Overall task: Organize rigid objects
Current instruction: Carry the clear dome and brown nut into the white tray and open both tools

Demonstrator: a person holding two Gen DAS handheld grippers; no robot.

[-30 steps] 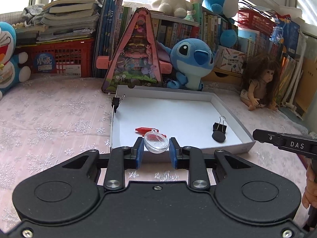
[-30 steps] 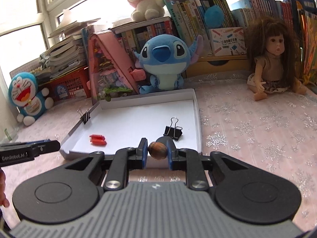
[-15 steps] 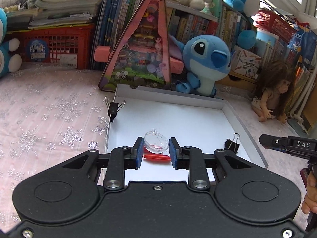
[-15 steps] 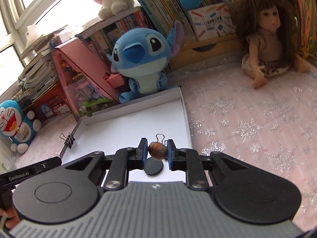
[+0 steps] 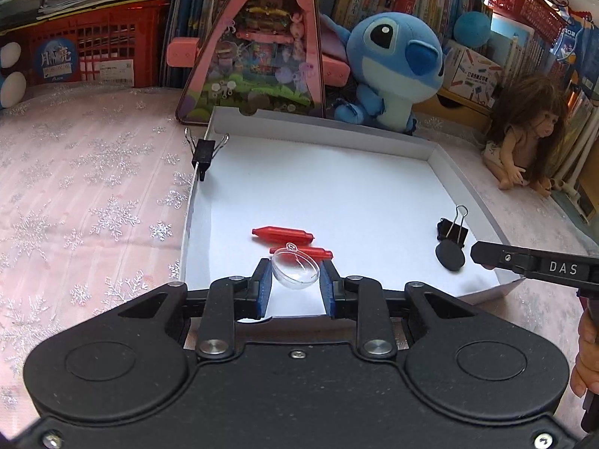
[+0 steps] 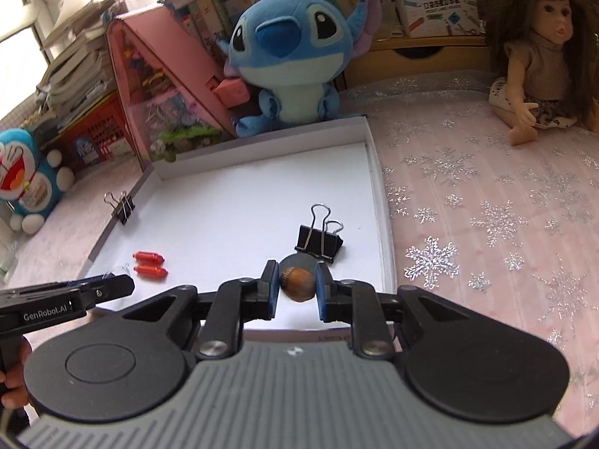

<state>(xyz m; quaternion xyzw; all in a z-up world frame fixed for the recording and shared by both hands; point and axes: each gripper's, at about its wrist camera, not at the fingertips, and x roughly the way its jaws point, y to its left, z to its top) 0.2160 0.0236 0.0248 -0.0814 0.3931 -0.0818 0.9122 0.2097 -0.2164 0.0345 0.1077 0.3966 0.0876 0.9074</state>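
Left tool [image 5: 295, 284] clamped on clear dome [image 5: 295, 270], right tool [image 6: 297, 286] clamped on acorn [image 6: 297, 283]; both poised above white tray [image 5: 374, 194], floor directly below

A blue plush toy [image 5: 393, 63] sits upper centre, a long-haired doll [image 5: 524, 142] at right, a red crate [image 5: 82, 56] upper left.

Tray access: far half open.
White tray [image 5: 460, 179] floor bare far; 2 red capsules [image 5: 282, 234], binder clip [image 5: 453, 229], dark disc [image 5: 449, 256] crowd near edge.
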